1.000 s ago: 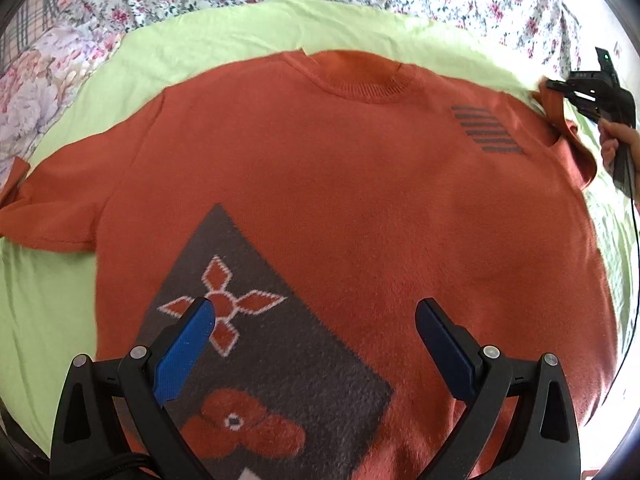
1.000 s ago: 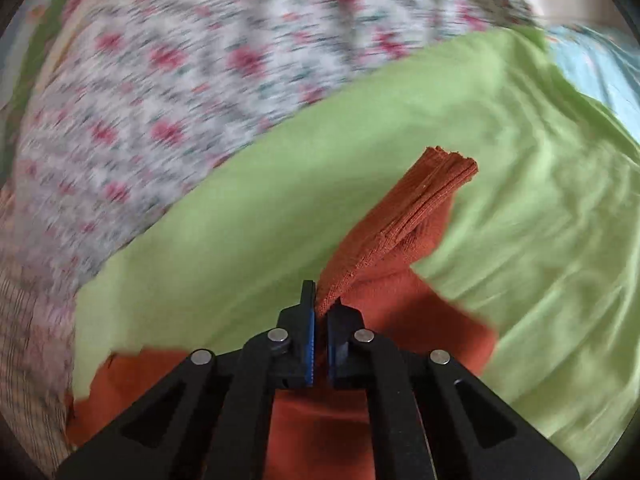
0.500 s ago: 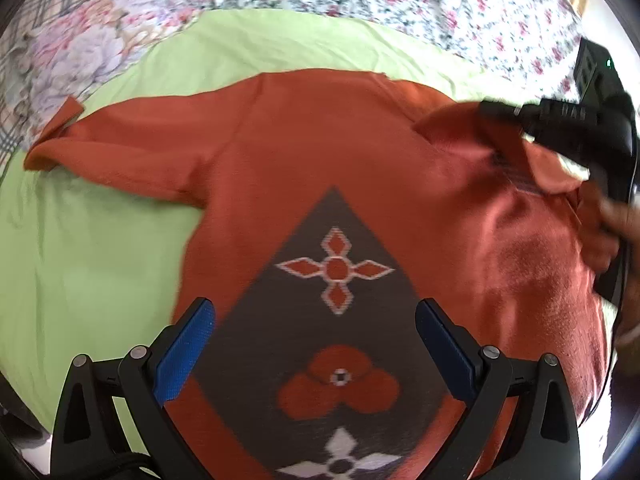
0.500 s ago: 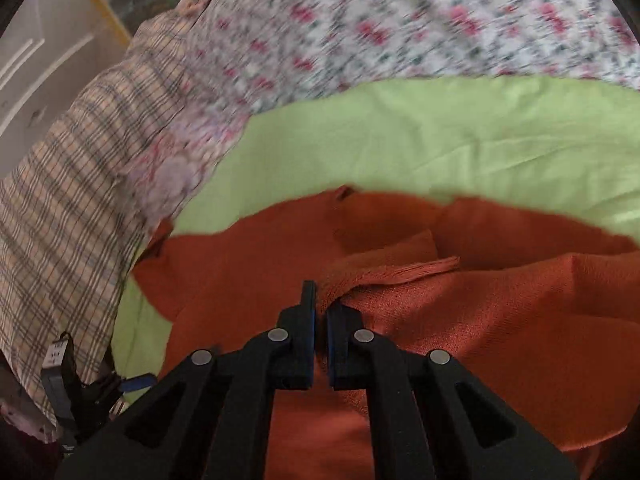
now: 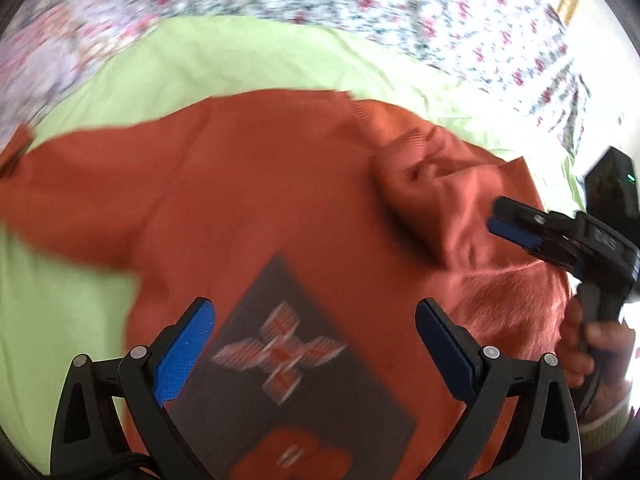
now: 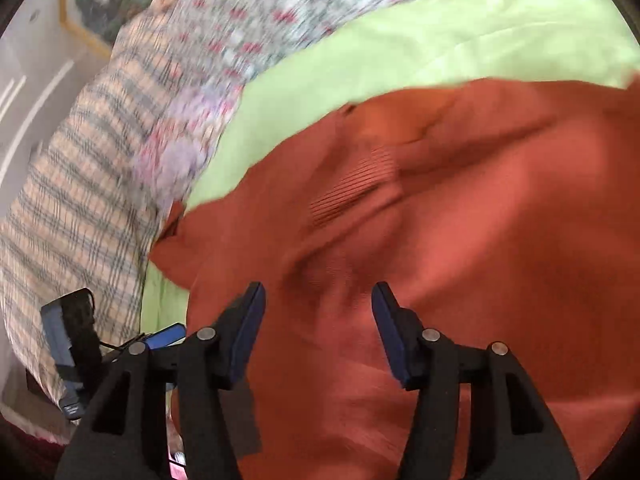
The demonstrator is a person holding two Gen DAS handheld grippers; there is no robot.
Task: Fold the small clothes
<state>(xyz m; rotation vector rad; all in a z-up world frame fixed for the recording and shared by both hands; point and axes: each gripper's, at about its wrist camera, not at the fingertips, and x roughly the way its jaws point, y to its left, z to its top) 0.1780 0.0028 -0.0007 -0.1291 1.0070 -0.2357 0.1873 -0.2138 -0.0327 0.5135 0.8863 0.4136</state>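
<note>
Lying front-up on green sheet (image 5: 240, 64): orange sweater (image 5: 248, 184), right sleeve (image 5: 432, 184) now folded in over chest.

Right gripper (image 6: 318, 300) now standing part-open, holding nothing, hovering over folded sleeve; half a second ago pinching that sleeve shut. Left gripper (image 5: 314, 322) remaining spread wide and empty above grey patterned panel (image 5: 288, 344), as before. Left sleeve (image 5: 52, 184) lying stretched out flat towards sheet's edge, unfolded. Showing beyond sheet: flowered bedspread (image 5: 360, 4) and checked blanket (image 6: 76, 200). Both views blurring from motion.
</note>
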